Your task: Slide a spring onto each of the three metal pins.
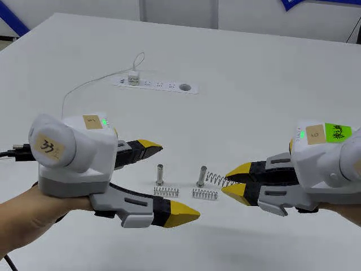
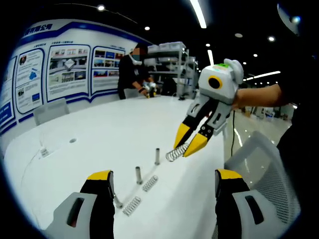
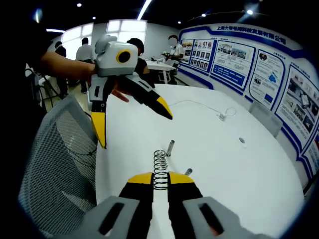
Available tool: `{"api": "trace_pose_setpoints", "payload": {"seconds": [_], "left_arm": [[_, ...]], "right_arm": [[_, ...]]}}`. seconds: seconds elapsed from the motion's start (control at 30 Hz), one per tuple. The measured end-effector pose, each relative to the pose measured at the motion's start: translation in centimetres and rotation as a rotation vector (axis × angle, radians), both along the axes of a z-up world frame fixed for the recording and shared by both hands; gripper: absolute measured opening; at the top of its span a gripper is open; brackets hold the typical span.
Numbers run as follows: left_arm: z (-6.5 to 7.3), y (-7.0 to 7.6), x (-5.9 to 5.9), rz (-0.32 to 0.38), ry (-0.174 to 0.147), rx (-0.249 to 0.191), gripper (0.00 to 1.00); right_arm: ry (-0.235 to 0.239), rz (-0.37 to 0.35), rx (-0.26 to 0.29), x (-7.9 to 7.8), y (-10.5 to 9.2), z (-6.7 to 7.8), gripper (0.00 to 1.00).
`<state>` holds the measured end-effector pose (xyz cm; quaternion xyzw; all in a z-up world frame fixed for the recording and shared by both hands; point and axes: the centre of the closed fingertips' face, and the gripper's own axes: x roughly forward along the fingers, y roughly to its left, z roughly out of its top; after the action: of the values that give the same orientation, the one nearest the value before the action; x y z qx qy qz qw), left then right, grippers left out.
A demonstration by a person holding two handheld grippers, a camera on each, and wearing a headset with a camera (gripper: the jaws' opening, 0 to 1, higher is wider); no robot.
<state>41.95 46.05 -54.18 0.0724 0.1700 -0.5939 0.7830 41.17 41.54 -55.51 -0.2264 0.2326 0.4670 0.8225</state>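
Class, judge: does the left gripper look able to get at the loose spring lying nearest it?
Probably yes. The left gripper is open wide, and the spring lies on bare table just ahead of its jaws. A pin stands close beside it; the right gripper is off to the side.

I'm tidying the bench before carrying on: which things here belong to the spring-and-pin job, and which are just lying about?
Job: right gripper, shut on one spring; open left gripper; two loose springs; two upright pins.
Lying about: power strip; white adapter plugged into it.
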Motion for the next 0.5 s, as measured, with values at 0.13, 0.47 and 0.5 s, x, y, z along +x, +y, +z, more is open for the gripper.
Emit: {"api": "trace_pose_setpoints", "payload": {"seconds": [0.13,0.47,0.5], "left_arm": [[0.1,-0.4,-0.1,-0.012,-0.012,-0.007,0.81],[0.8,-1.4,-0.2,-0.029,-0.033,-0.036,0.69],[0.8,-1.4,-0.3,-0.031,-0.035,-0.036,0.68]], "right_arm": [[-0.005,0.028,0.006,-0.2,0.9,0.5,0.11],[-0.001,0.098,-0.014,-1.3,2.1,0.2,0.11],[-0.001,0.102,-0.017,-1.4,2.1,0.1,0.11]]}}
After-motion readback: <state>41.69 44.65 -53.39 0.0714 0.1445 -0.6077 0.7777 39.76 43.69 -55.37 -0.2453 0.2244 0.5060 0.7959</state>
